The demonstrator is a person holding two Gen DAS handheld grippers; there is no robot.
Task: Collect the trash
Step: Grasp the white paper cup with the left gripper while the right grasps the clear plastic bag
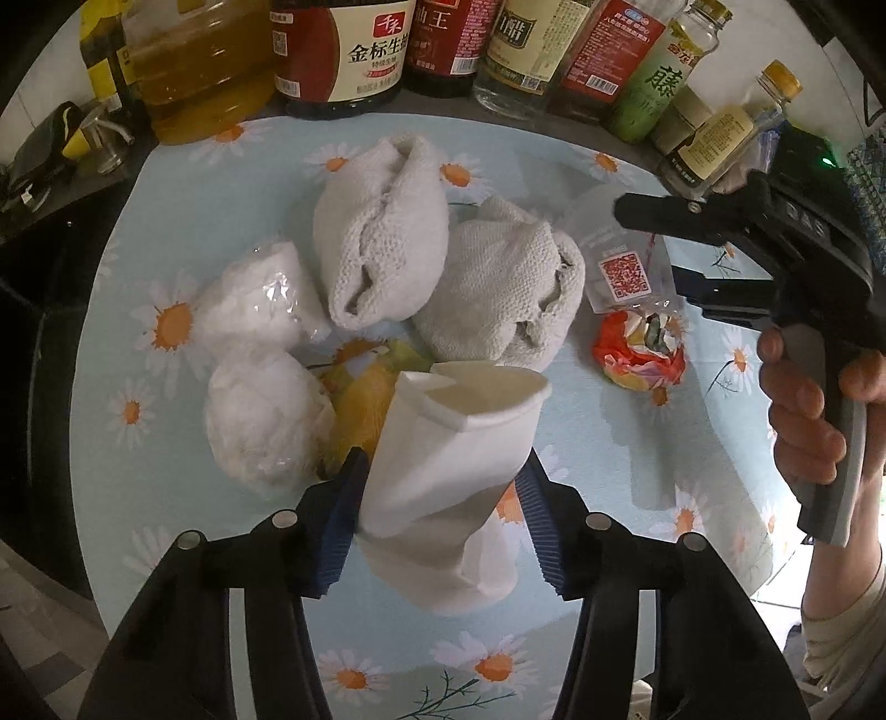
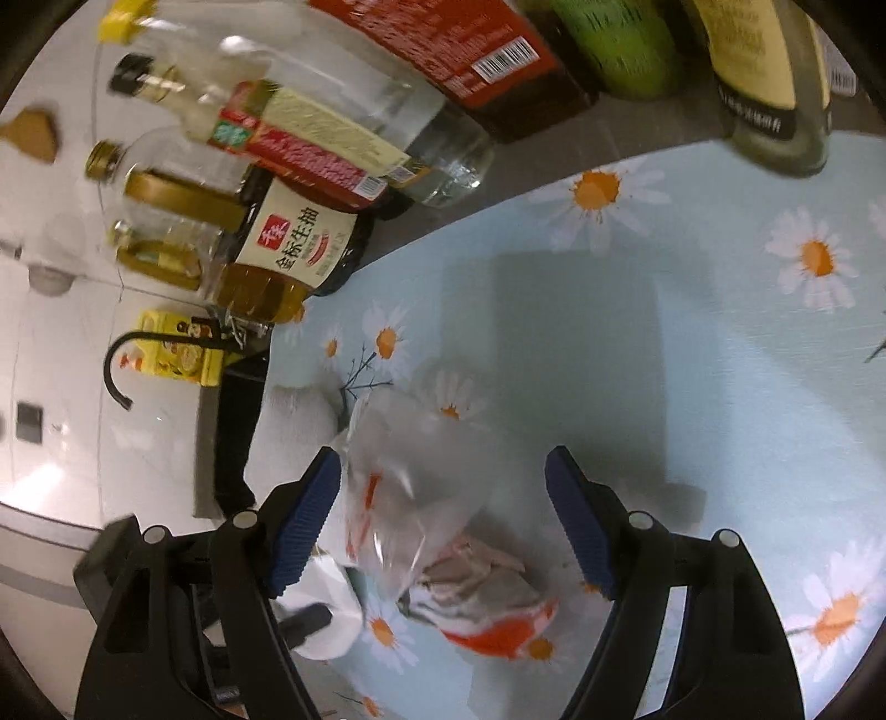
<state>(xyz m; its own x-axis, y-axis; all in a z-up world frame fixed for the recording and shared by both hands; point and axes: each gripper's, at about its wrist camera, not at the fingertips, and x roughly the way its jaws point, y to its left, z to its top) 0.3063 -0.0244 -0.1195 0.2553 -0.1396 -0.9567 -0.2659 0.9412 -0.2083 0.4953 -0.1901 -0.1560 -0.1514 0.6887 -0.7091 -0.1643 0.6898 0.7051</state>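
Daisy-print tablecloth, condiment bottles behind. We judge collection barely begun: the left gripper clamps 1 white paper cup, long axis pointing away, mouth forward. The right gripper hangs wide above the clear wrapper and crumpled orange wrapper.

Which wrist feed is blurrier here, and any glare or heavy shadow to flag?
Right wrist view: motion-smeared, bottles streaked, clear bag soft, a big blocky shadow on the tablecloth. Left wrist view: sharp, crushed paper cup in the left gripper crisp, small glints on the plastic-wrapped bundles; right gripper open. Both bend straight lines at the rim.
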